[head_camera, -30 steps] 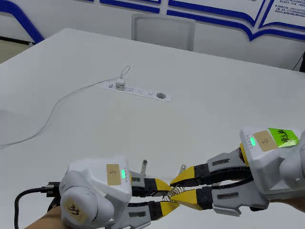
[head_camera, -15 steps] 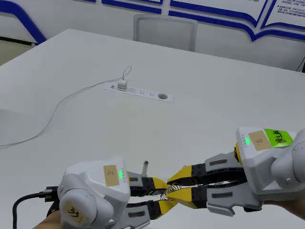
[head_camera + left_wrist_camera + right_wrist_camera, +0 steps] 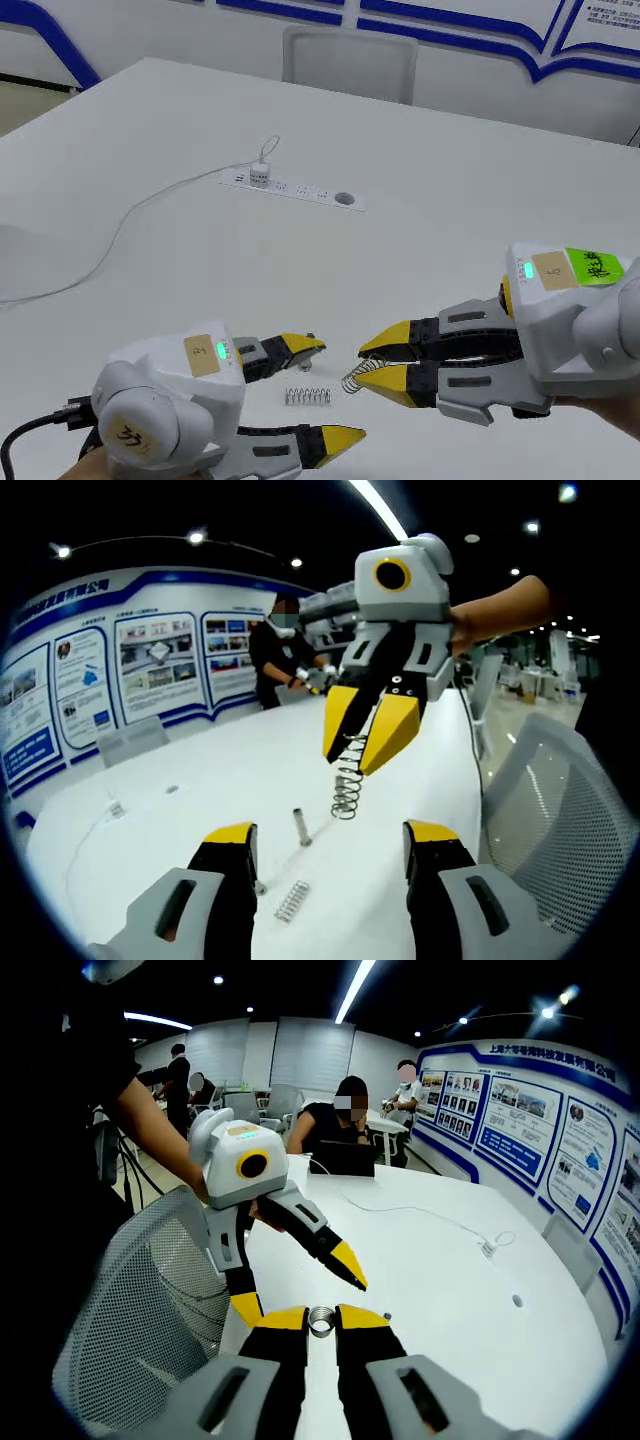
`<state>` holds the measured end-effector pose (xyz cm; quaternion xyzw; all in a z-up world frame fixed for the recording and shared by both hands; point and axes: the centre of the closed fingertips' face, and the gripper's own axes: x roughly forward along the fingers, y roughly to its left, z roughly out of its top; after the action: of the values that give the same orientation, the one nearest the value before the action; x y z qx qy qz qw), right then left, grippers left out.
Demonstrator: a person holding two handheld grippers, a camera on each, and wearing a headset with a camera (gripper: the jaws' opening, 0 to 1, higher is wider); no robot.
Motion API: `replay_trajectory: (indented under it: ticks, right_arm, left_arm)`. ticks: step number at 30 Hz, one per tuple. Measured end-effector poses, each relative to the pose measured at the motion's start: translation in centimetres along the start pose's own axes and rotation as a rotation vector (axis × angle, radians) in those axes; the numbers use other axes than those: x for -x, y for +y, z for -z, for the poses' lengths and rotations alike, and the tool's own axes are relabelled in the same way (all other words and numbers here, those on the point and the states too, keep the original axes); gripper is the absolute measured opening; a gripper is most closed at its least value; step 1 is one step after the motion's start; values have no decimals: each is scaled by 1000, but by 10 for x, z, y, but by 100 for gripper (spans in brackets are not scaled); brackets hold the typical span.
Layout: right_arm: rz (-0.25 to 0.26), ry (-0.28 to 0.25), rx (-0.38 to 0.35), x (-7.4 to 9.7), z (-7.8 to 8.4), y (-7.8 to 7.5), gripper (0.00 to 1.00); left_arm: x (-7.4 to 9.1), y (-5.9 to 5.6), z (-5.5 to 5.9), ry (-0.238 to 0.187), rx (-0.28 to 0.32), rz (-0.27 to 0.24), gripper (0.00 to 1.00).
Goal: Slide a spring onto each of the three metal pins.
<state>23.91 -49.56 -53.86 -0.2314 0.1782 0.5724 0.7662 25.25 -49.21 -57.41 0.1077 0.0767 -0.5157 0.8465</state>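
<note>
My right gripper is shut on a small metal spring, which hangs from its yellow tips above the white table. From its own camera, the right gripper shows that spring end-on between the jaws. My left gripper stands open, low at the front left. A second spring lies flat on the table between its jaws. In the left gripper view, the left gripper frames an upright metal pin, a shorter pin, the lying spring and the right gripper with the held spring.
A white power strip with a plugged adapter and a white cable lies mid-table. A grey chair stands at the far edge. A mesh chair stands at the near side, and people sit at another table.
The left gripper has opened and drawn back to the left, away from the right gripper's tips. A spring now lies on the table between its jaws. The right gripper keeps its spring.
</note>
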Motion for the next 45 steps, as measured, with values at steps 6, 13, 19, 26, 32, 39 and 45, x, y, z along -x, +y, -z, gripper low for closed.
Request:
replay_trajectory:
  ticks: [6,13,19,26,32,39,45]
  right_arm:
    - [19,-1,-21,3,4,-8,11]
    - [72,15,-41,9,13,-28,11]
    - [147,37,-83,14,25,-52,11]
    - [215,65,-170,16,45,-76,11]
    - [267,106,-240,14,62,-93,11]
    - [296,144,-308,4,73,-104,11]
    - [301,177,-331,-4,84,-108,11]
  left_arm:
    - [5,11,5,7,6,-58,85]
    - [13,25,14,6,77,-133,100]
    - [19,28,19,4,114,-168,100]
    - [18,24,33,36,144,-173,100]
    - [18,24,33,34,152,-174,100]
    - [19,27,38,51,163,-185,100]
    - [20,30,43,67,170,-197,100]
